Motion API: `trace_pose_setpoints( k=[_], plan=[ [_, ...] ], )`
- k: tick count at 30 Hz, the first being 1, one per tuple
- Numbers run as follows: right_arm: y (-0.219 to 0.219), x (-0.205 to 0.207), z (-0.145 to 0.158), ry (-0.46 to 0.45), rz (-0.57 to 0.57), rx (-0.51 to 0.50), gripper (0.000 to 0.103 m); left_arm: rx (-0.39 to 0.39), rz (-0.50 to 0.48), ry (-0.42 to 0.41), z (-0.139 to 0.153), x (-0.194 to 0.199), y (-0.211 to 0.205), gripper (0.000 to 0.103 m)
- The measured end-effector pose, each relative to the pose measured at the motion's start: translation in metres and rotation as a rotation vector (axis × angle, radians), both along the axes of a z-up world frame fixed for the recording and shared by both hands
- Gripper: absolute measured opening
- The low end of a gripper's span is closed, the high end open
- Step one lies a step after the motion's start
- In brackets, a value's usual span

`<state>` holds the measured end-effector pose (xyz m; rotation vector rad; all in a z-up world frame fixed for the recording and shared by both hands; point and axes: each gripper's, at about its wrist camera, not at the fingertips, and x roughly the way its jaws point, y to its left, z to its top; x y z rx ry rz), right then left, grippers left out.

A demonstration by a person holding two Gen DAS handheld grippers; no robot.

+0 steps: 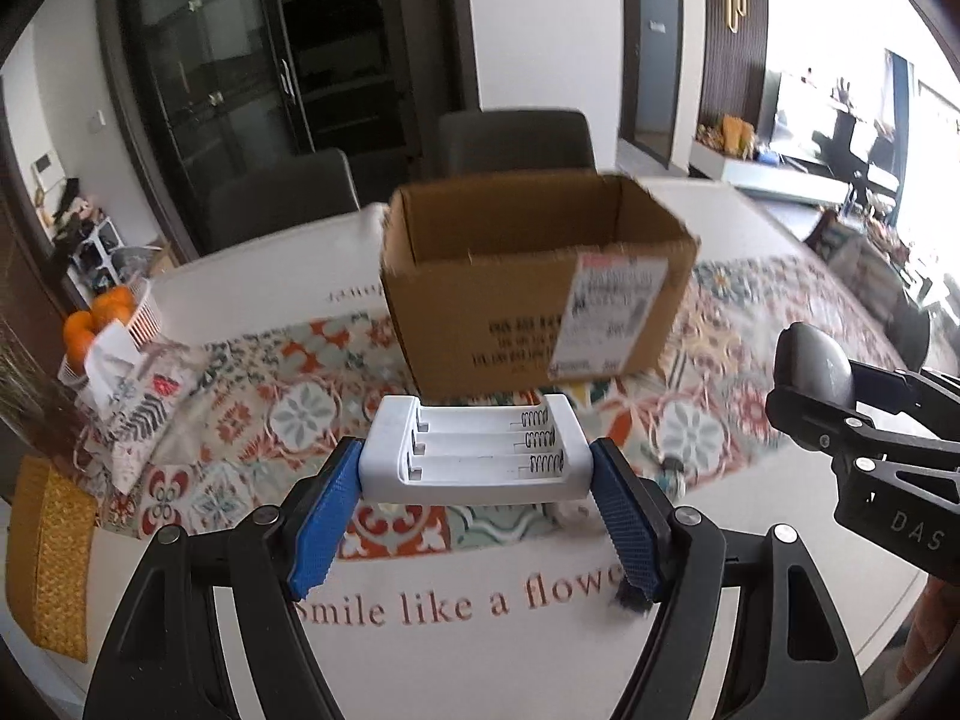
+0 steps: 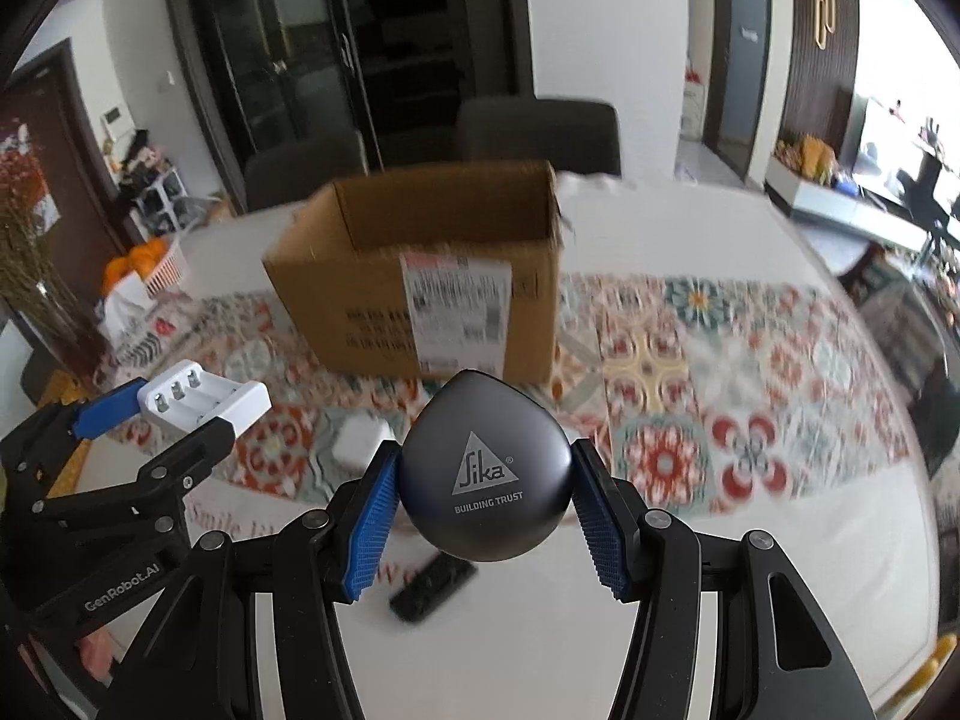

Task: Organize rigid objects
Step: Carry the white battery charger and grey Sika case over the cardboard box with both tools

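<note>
My left gripper (image 1: 474, 480) is shut on a white battery charger (image 1: 474, 450) with three empty slots, held above the table. It also shows at the left of the right wrist view (image 2: 204, 399). My right gripper (image 2: 485, 483) is shut on a dark grey drop-shaped case (image 2: 485, 474) printed "Sika Building Trust"; the case also shows in the left wrist view (image 1: 810, 369). An open cardboard box (image 1: 534, 276) (image 2: 432, 270) with a shipping label stands ahead of both grippers on the patterned table runner.
A small white block (image 2: 360, 444) and a black remote-like item (image 2: 429, 588) lie on the white table (image 2: 780, 540) below the grippers. A basket of oranges (image 1: 108, 318), a patterned pouch (image 1: 138, 396) and a yellow woven mat (image 1: 51, 552) sit at the left. Chairs stand behind the box.
</note>
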<state>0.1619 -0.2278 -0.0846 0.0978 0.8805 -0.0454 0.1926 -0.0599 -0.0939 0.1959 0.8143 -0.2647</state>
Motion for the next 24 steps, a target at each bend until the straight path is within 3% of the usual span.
trace_pose_setpoints(
  k=[9,24],
  plan=[
    [-0.005,0.029,0.033,-0.076,0.041,0.02,0.056,-0.022,0.032,-0.104,0.043,0.017,-0.002,0.075],
    [-0.013,0.098,0.061,-0.093,0.087,0.034,0.056,-0.034,0.04,-0.119,0.08,0.085,-0.015,0.075]
  ],
)
